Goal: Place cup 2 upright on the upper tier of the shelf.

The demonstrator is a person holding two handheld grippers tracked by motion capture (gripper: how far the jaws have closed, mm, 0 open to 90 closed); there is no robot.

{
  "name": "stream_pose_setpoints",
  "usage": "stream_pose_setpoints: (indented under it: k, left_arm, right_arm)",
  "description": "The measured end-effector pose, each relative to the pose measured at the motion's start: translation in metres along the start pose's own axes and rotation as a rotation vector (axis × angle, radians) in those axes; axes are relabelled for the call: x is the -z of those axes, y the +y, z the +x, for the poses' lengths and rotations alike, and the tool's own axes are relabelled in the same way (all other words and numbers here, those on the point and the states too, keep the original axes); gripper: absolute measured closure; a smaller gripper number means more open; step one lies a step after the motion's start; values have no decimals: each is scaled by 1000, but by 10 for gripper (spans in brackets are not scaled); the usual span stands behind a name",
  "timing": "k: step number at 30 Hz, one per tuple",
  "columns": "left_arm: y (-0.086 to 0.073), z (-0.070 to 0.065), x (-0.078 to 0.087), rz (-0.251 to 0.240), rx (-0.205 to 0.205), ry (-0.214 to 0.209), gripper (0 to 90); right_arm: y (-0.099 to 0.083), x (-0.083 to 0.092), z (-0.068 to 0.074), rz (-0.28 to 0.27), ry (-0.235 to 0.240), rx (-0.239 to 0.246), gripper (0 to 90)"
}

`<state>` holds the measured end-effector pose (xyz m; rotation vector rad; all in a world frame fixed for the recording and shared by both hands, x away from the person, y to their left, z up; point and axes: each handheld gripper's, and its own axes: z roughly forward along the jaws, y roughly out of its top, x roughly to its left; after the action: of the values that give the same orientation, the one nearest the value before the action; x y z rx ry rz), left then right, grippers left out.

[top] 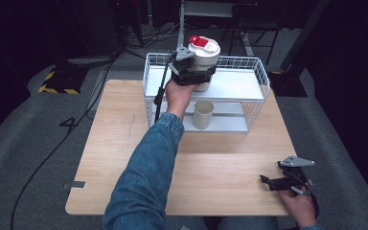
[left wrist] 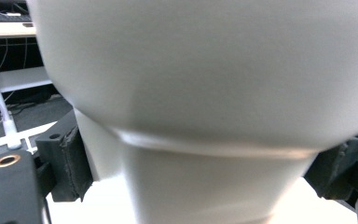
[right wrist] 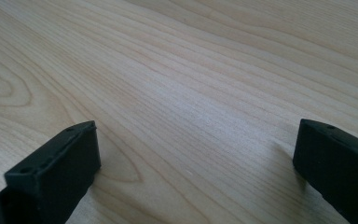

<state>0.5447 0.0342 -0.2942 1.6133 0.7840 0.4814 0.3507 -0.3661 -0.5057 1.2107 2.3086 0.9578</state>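
A white tumbler [top: 205, 60] with a red-and-white lid stands upright on the top shelf of the white wire rack [top: 256, 84]. My left gripper [top: 195, 73] is shut on its body; in the left gripper view the pale tumbler [left wrist: 205, 93] sits tight between both black jaws. A second, beige cup [top: 203, 114] stands on the rack's lower shelf. My right gripper [top: 270, 181] rests low over the wooden table [top: 124, 158] near its front right corner, open, with bare wood [right wrist: 191, 93] between its jaws.
The wire rack occupies the table's far middle. A black cable trails from the left gripper down past the rack's left side. Dark floor, cables and a stand lie beyond the table.
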Motion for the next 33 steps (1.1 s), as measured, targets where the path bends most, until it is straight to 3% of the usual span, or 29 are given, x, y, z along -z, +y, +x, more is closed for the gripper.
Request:
stream_pose_setpoints:
  k: [13,33]
  left_arm:
    - [-6,-2,-1,4,-28,4,131]
    - [-4,-3,-1,18,-19,11,124]
  right_arm:
    - [0,0,0,0,0,2,6]
    - [0,0,0,-1,0,2,6]
